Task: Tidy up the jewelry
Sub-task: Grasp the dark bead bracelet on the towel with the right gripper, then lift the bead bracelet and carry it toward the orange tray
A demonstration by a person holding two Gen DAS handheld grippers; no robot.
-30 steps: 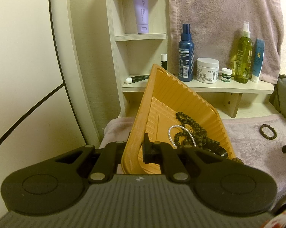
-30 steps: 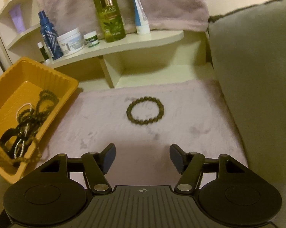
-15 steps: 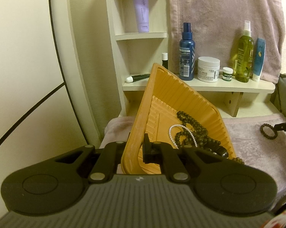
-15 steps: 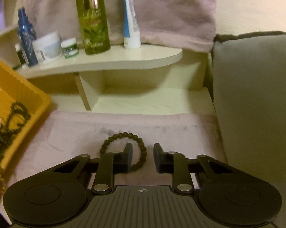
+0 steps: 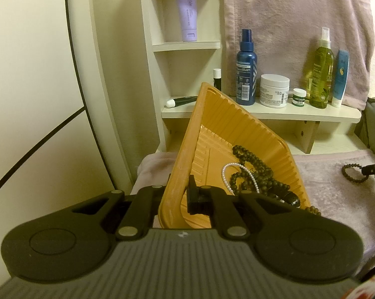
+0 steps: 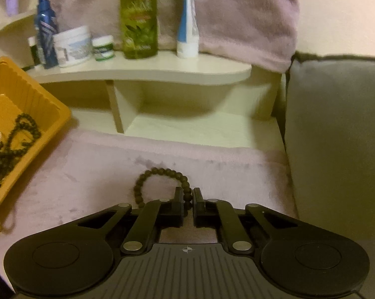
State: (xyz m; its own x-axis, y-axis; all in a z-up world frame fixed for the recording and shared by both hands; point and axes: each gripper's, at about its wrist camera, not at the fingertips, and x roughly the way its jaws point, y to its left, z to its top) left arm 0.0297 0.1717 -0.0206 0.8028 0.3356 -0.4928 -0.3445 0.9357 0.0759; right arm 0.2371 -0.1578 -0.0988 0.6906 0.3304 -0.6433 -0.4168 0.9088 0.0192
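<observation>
My left gripper (image 5: 179,194) is shut on the near wall of the orange ribbed tray (image 5: 237,129) and holds it tilted. Dark bead strands (image 5: 252,172) and a white pearl strand (image 5: 237,174) lie in the tray. The tray also shows at the left of the right wrist view (image 6: 20,99). My right gripper (image 6: 187,200) is shut on a dark bead bracelet (image 6: 160,174) on the pink cloth (image 6: 100,169). The bracelet (image 5: 353,173) and a right fingertip (image 5: 374,169) show at the right edge of the left wrist view.
A cream shelf (image 6: 142,69) behind holds a blue spray bottle (image 5: 246,67), a white jar (image 5: 274,90), a green bottle (image 6: 139,17) and tubes. A pink towel (image 5: 294,20) hangs behind. A grey cushion (image 6: 337,129) borders the cloth at right. A curved white wall (image 5: 33,74) stands left.
My right gripper moved forward and down to the bracelet and closed its fingers on it. My left gripper and the tilted tray stayed still.
</observation>
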